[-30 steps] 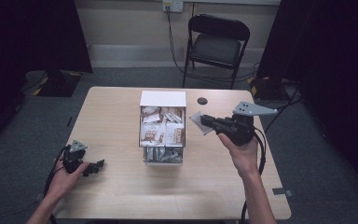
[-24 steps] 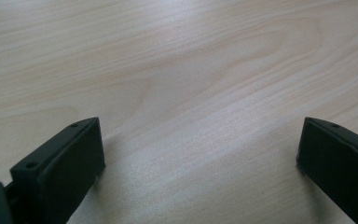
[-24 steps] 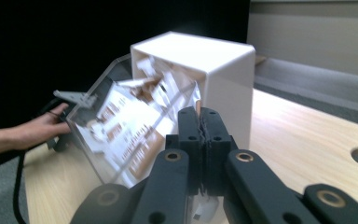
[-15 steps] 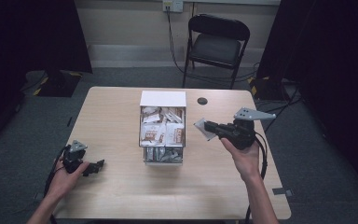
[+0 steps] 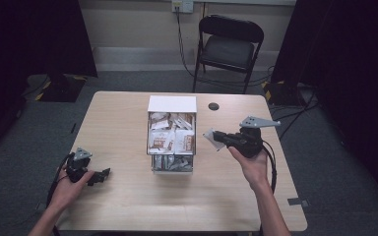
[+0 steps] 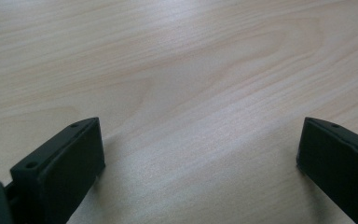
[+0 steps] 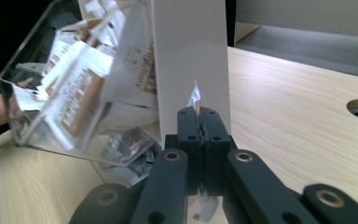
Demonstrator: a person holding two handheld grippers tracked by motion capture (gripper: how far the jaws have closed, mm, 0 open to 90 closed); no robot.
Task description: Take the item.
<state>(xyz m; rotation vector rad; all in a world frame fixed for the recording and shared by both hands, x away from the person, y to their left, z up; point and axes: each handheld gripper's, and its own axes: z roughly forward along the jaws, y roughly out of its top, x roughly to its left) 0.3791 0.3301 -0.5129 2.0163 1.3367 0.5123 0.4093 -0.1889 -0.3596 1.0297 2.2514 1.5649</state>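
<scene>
Packet (image 5: 210, 137) transfer appears to be the step in hand: your right gripper (image 5: 220, 139) clamps one packet just beside the clear box (image 5: 172, 164) at mid-table, your left gripper (image 5: 103, 173) rests spread wide near the left edge, so next choose a set-down spot.

The clear box (image 5: 172, 140) stands mid-table (image 5: 118, 118); bare wood lies left, right and in front of it.

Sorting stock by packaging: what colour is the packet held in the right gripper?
White, as far as its exposed corner shows. The packet in the right gripper shows best in the high view.
</scene>
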